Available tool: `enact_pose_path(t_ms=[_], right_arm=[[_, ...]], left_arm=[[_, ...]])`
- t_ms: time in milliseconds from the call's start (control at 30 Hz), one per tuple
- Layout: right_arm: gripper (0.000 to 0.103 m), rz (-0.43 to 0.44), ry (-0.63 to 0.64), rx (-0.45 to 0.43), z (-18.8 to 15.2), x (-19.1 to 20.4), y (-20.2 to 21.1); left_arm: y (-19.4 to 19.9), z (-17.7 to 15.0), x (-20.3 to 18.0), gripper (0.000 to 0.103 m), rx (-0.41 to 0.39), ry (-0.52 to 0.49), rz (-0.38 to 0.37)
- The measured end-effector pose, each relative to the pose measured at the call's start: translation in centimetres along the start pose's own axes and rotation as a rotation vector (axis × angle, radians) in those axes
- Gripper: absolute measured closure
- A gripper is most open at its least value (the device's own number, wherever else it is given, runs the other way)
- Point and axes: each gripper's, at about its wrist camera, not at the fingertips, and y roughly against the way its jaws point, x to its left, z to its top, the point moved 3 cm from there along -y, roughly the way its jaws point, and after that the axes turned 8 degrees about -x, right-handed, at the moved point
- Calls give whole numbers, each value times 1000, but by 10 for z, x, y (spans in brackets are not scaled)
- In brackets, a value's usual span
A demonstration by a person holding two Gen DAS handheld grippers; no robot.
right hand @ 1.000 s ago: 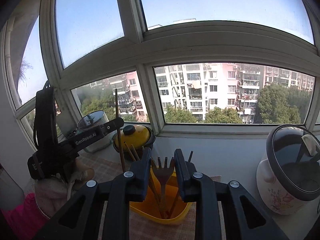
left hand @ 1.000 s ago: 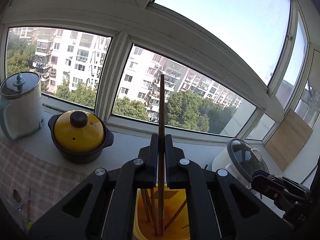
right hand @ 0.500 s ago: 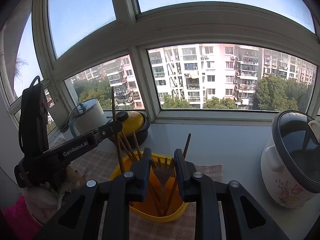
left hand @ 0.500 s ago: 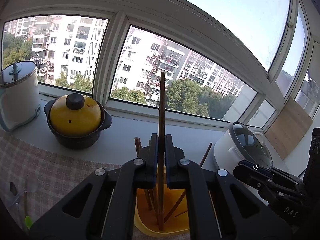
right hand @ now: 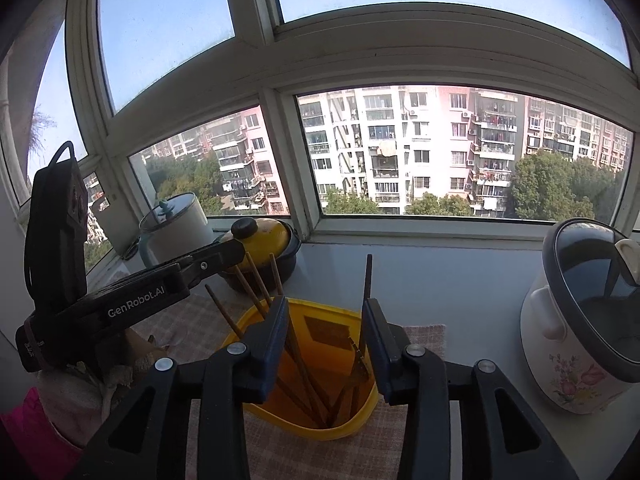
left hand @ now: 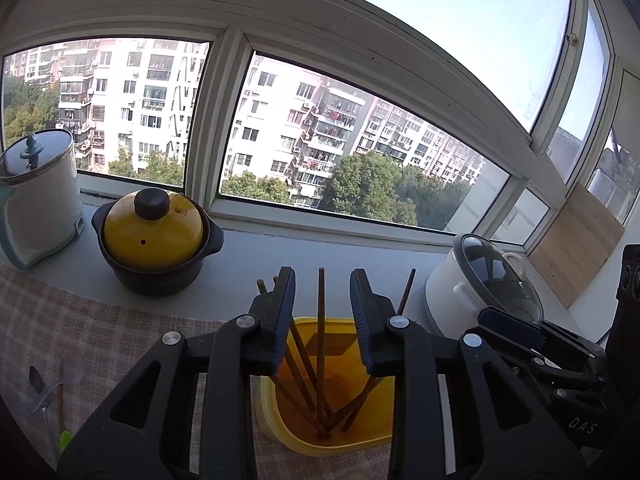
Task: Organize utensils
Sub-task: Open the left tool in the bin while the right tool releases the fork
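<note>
Left gripper [left hand: 322, 300]: blue-lined jaws spread apart, nothing clamped; a brown wooden chopstick [left hand: 320, 344] stands free in the gap at frame centre, touching neither pad, long axis near vertical, its lower end down in the yellow plastic utensil holder [left hand: 280, 420] directly below and ahead of the fingers. More brown sticks lean in the same holder, fanning toward left and right of frame. Right gripper [right hand: 326, 320]: jaws likewise apart, empty, poised over the same yellow holder [right hand: 360, 412] at lower centre; a dark upright handle [right hand: 367, 284] rises just inside the right jaw, contact uncertain. What looks like a fork head lies low against the holder's right wall, too dim to confirm. Beyond, lower left of the left view: a spoon and a green-tipped utensil [left hand: 60, 412] lie flat on the checked cloth [left hand: 100, 340], well apart from the holder, on the left gripper's side. Judgement: those loose pieces are next, left gripper nearer. Yellow-lidded black pot [left hand: 154, 236] stands behind.
</note>
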Motion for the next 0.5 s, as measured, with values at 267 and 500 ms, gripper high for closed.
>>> enact_pose_path(t_ms=[267,500], right_arm=[[42,-24,-5,-13,-8,4,13],[29,-52,-30,-17,-19,10,24]], left_arm=[[17,-3,9,75,8,2,11],[39,-9,25,75,22,-10,22]])
